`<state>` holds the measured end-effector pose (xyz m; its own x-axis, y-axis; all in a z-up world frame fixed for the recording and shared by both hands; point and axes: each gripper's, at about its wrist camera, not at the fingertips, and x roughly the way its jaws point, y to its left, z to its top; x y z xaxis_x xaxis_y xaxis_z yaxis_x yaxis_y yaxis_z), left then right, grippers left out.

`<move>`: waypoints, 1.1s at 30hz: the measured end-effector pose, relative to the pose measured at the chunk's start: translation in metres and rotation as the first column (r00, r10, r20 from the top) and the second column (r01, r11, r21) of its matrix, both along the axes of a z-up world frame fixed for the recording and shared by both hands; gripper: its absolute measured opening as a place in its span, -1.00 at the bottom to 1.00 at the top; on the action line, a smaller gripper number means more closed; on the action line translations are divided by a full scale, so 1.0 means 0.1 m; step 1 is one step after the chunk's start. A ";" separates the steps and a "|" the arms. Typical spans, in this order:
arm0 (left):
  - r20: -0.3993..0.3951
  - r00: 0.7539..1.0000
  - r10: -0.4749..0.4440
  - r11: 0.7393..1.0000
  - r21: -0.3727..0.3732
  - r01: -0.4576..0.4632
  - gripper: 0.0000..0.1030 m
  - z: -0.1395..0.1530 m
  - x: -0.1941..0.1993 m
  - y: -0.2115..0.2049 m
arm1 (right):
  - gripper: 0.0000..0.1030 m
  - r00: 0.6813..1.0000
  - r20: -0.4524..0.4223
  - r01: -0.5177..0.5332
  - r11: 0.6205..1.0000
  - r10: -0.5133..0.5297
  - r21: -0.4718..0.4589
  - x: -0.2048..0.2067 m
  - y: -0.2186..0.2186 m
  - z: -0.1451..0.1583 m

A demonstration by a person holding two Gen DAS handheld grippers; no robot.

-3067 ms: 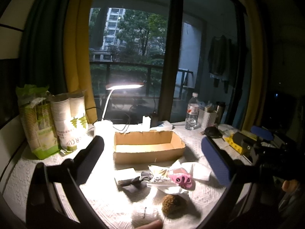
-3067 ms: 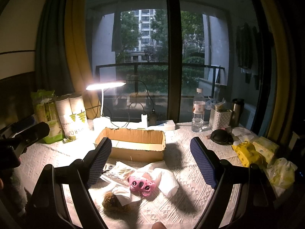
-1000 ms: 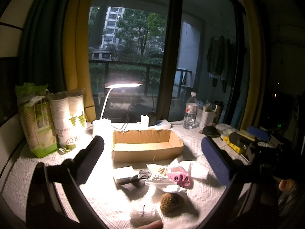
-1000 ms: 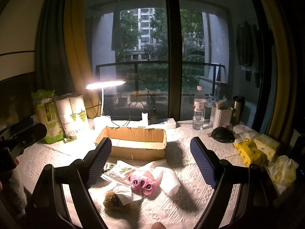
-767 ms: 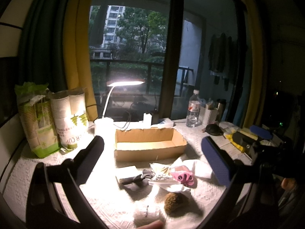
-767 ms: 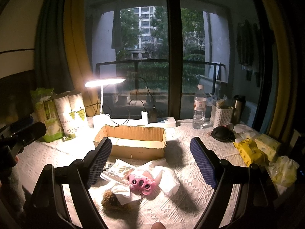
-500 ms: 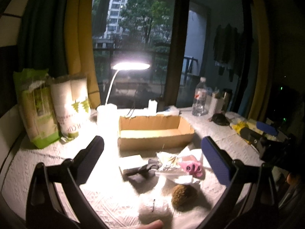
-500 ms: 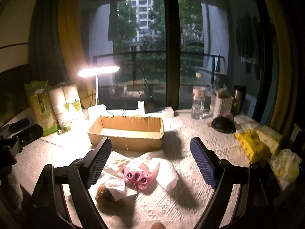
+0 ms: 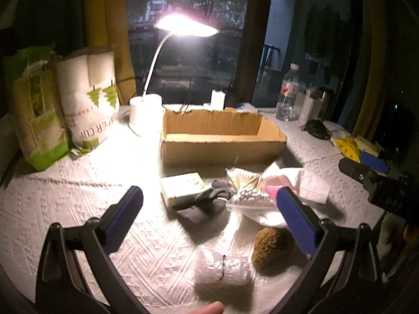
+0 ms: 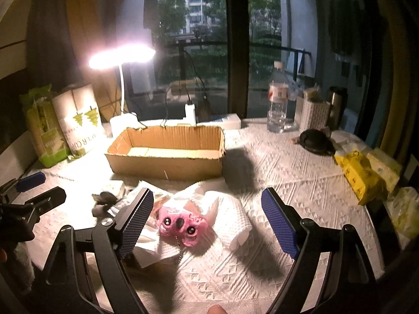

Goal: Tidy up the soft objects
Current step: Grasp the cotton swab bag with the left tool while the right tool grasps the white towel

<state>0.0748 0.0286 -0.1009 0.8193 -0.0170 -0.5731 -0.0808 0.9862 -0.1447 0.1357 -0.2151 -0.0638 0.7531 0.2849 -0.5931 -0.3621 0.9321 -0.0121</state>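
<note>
We log: left gripper (image 9: 209, 214), fingers wide apart, holding nothing, above dark socks (image 9: 207, 198) and a brown fuzzy ball (image 9: 272, 244) at 4 o'clock. Right gripper (image 10: 207, 217), fingers wide apart, empty, over the pink plush toy (image 10: 182, 222). White folded cloth (image 10: 233, 222) touches the toy at 3 o'clock. Cardboard box (image 10: 167, 157) at 12 o'clock, beyond the pile. Desk lamp (image 10: 121, 56) lit at 11 o'clock.

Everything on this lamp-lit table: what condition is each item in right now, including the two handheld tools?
Brown cardboard box: open-topped, looks empty.
White desk lamp: switched on.
Clear plastic water bottle: upright, capped.
Pink plush toy: lying on white tissue, untouched.
Brown fuzzy ball: lying loose.
Left gripper: open, empty.
Right gripper: open, empty.
</note>
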 end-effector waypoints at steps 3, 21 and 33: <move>-0.023 1.000 0.006 1.000 0.001 -0.006 0.99 -0.06 0.10 0.03 | 0.69 1.000 -0.021 0.005 1.000 -0.006 -0.006 0.10 0.00 -0.07; -0.158 0.985 -0.068 0.996 0.037 0.075 0.99 -0.39 0.79 -0.26 | 0.69 0.985 -0.174 0.008 1.000 -0.013 -0.027 0.77 -0.09 -0.65; -0.261 0.954 -0.148 0.983 0.069 0.171 0.97 -0.62 1.18 -0.60 | 0.65 0.963 -0.265 -0.053 0.999 0.051 0.000 1.11 -0.03 -0.92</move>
